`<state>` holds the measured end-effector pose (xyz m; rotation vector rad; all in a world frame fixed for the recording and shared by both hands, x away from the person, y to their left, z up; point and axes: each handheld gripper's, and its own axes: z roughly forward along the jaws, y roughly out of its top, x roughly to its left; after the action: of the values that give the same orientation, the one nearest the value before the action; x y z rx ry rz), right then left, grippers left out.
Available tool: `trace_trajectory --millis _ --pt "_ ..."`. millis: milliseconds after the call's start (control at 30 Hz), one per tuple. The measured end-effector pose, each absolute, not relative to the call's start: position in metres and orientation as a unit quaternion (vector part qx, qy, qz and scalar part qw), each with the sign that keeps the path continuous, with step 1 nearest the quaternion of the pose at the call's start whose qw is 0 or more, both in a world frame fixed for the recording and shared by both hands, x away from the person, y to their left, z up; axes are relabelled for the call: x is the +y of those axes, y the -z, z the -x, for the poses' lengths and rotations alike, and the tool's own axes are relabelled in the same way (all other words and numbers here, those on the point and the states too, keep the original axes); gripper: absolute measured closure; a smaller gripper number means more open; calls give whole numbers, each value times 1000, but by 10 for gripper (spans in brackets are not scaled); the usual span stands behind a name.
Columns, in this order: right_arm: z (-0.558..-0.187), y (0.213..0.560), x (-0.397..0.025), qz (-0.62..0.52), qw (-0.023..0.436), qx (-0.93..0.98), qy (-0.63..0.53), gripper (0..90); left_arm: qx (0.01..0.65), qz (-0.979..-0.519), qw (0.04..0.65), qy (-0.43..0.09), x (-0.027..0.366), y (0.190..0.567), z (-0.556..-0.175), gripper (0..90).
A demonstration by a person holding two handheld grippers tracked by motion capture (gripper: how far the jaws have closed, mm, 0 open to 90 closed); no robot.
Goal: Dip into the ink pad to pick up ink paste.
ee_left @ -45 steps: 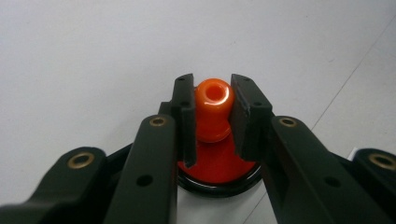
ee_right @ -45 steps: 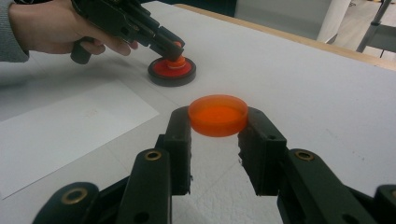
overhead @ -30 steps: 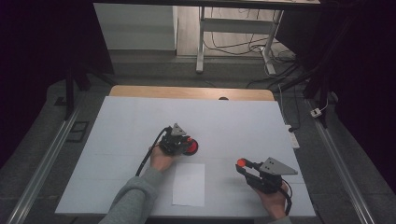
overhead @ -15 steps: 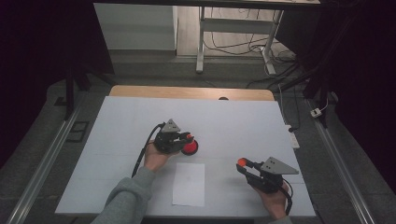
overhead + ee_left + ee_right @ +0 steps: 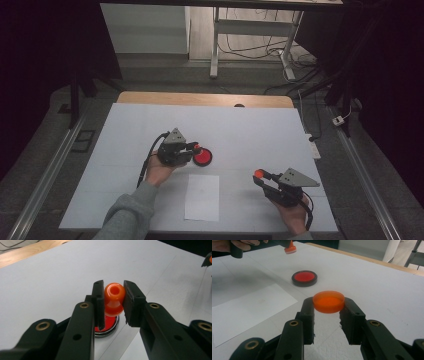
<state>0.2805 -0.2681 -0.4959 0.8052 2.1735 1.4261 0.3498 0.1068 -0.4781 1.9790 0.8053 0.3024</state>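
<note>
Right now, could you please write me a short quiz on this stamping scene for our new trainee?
1. True or false: the left gripper is shut on the orange stamp.
2. What does the right gripper hold? A) the sheet of paper B) the orange lid C) a pen
3. Fill in: in the high view, the sheet of paper lies nearer the person than the red ____.

Key:
1. True; the stamp sits between the jaws, above the red ink pad.
2. B, the orange lid.
3. ink pad.
</note>
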Motion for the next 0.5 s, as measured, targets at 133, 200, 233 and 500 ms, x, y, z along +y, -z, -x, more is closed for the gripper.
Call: trace_trajectory --millis 133,200,233,500 --pt "-281 496 -269 -290 209 781 -513 645 321 -813 471 -121 108 477 -346 722" --pt "-281 495 -269 -290 209 780 -513 645 320 -812 472 -125 108 477 -343 722" --pt "-281 496 -269 -290 209 780 -514 644 321 -810 474 -126 108 476 -341 722" --pt "-281 496 -268 -289 209 782 -512 644 316 -811 479 -119 115 474 -332 723"
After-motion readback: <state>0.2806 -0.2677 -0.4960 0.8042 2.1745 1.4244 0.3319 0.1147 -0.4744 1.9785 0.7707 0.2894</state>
